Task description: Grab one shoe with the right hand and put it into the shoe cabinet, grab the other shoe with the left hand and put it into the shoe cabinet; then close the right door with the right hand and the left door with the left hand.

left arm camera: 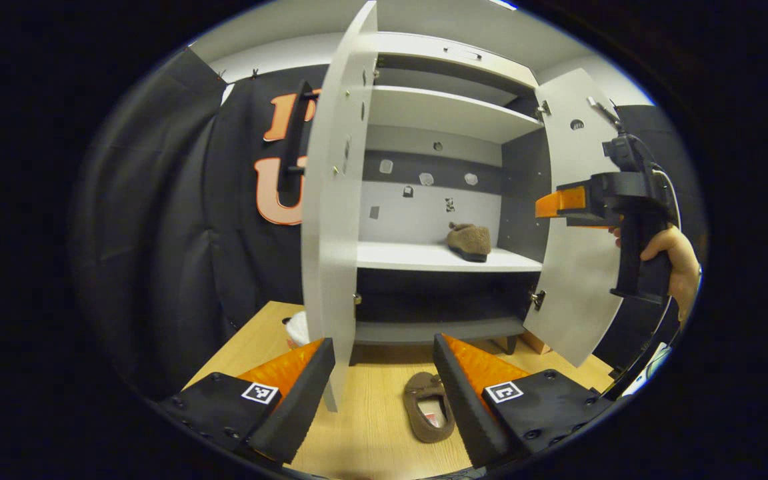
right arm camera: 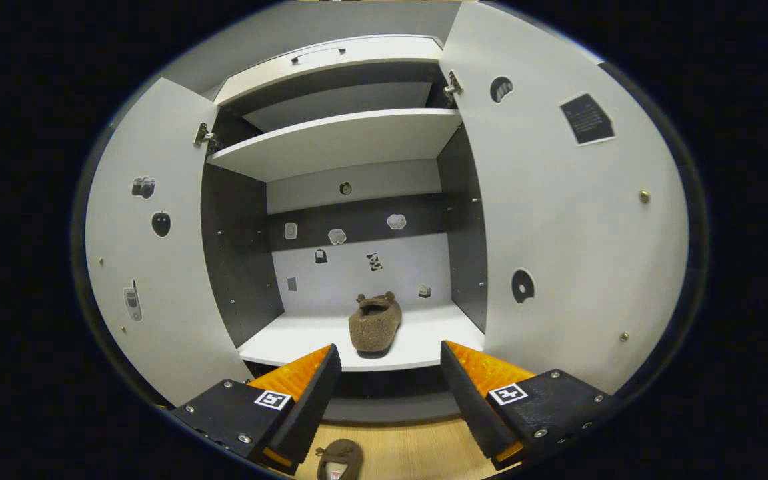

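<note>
One brown fuzzy shoe (right arm camera: 375, 324) rests on the middle shelf (right arm camera: 424, 347) of the open shoe cabinet; the left gripper view shows that shoe (left arm camera: 469, 241) too. The other brown shoe (left arm camera: 428, 416) lies on the wooden floor before the cabinet, its tip (right arm camera: 341, 459) low in the right gripper view. My left gripper (left arm camera: 384, 393) is open above the floor, the floor shoe between its fingers and farther off. My right gripper (right arm camera: 389, 390) is open and empty, facing the shelf; its orange finger (left arm camera: 561, 202) shows off to the right, held by a hand (left arm camera: 677, 260).
Both cabinet doors stand open: the left door (left arm camera: 331, 213) edge-on just ahead of my left gripper, the right door (right arm camera: 577, 233) beside my right gripper. Upper shelf (right arm camera: 337, 143) is bare. A white object (left arm camera: 297, 328) sits on the floor behind the left door.
</note>
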Motion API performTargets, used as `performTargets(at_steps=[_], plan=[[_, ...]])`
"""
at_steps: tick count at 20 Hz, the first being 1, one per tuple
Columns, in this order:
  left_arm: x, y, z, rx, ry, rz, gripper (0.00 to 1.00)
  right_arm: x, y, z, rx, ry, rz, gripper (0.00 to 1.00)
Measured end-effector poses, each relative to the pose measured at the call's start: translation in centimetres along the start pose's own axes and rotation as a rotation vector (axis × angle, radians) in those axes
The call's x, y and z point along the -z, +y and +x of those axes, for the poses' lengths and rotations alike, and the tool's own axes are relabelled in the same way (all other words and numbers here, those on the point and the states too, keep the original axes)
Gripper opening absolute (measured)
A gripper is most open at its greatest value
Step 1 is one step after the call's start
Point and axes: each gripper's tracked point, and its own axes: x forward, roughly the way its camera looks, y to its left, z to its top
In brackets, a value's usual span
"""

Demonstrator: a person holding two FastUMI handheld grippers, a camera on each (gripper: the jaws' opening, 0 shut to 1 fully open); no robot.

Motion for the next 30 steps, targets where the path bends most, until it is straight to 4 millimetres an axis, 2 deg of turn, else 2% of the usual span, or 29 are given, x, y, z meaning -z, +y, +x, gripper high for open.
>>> performTargets(at_steps=[1,3,6,9,12,14,17,22,24,26,27,28,30], plan=[[1.6,-0.6,0.8,0.018,0.033,-0.002,0.99,0.6,-0.4,-1.5,0.003,-0.002,-0.002,0.92],[4.1,-1.6,3.0,0.042,0.089,0.005,0.97,2.1,-1.2,-3.5,0.009,0.007,-0.008,0.92],[8.2,-2.2,5.8,0.056,0.204,0.004,0.97,4.7,-2.4,-7.0,0.037,0.018,-0.026,0.92],[12.6,-2.6,8.1,0.057,0.309,0.0,0.97,6.0,-4.6,-8.9,0.073,0.012,-0.019,0.92],[16.7,-3.1,10.6,0.059,0.407,0.007,0.97,6.7,-6.3,-10.1,0.09,0.021,-0.007,0.92],[20.3,-2.9,11.4,0.038,0.515,0.023,1.0,7.0,-7.4,-10.6,0.098,0.029,0.0,0.92],[23.1,-3.3,12.5,0.024,0.59,-0.009,0.98,7.7,-9.0,-11.3,0.103,0.056,0.023,0.92],[27.4,-2.6,14.1,-0.006,0.707,-0.03,0.98,8.6,-11.3,-12.0,0.104,0.092,0.03,0.92],[27.9,-2.5,13.9,-0.012,0.746,-0.059,0.97,8.7,-12.1,-12.0,0.097,0.102,0.026,0.92],[27.9,-3.1,14.0,-0.01,0.74,-0.088,0.91,8.6,-12.7,-12.1,0.085,0.105,0.033,0.92],[28.1,-4.1,14.1,0.017,0.746,-0.108,0.84,8.4,-13.0,-12.1,0.08,0.104,0.036,0.92],[28.4,-4.8,14.1,0.026,0.757,-0.106,0.67,8.2,-13.4,-12.1,0.072,0.103,0.037,0.92],[28.3,-3.9,14.2,-0.025,0.764,-0.046,0.34,8.1,-14.1,-12.0,0.061,0.108,0.032,0.92]])
